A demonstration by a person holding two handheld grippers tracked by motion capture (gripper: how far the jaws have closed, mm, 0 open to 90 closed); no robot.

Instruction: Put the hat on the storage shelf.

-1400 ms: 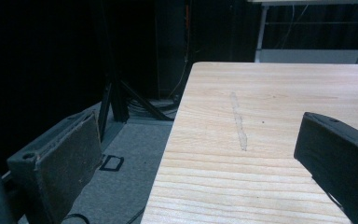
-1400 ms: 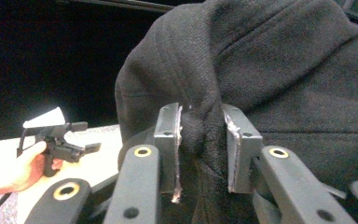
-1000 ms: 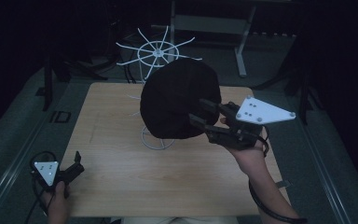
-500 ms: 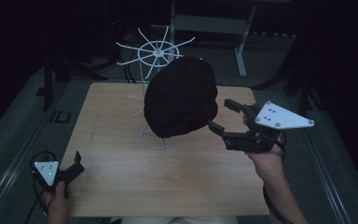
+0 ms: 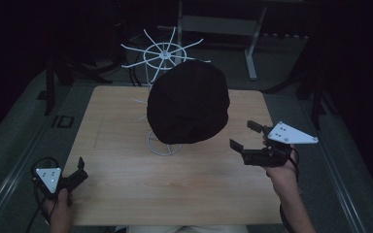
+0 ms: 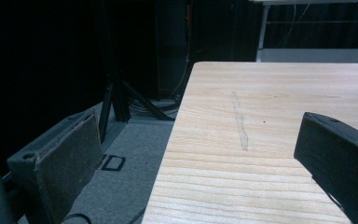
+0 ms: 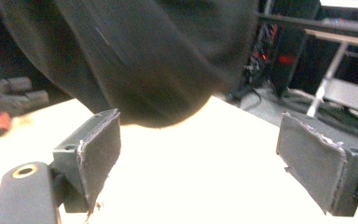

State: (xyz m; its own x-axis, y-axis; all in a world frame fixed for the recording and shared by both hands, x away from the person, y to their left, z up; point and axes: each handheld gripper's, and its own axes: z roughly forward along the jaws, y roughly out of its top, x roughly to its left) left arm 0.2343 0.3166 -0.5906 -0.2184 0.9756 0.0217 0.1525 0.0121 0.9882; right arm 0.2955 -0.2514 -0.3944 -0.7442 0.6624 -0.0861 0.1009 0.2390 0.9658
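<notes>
A black hat (image 5: 188,103) hangs on a white wire stand (image 5: 164,56) at the middle of the wooden table (image 5: 126,179); the stand's round base (image 5: 162,145) rests on the table. To the hat's right my right gripper (image 5: 245,136) is open and holds nothing. Its own view has the black hat (image 7: 149,56) blurred, just beyond the gap between its two pads (image 7: 98,154). My left gripper (image 5: 80,170) rests open at the table's near left corner, over the table edge (image 6: 177,135).
A pale scuff mark (image 6: 240,121) runs along the table top ahead of the left gripper. Dark stands and cables (image 6: 121,100) crowd the floor left of the table. A white metal frame (image 5: 250,29) stands behind the table.
My right gripper has drawn back from the hat, down and to the right, open. The hat stays on the stand. The left gripper has not moved.
</notes>
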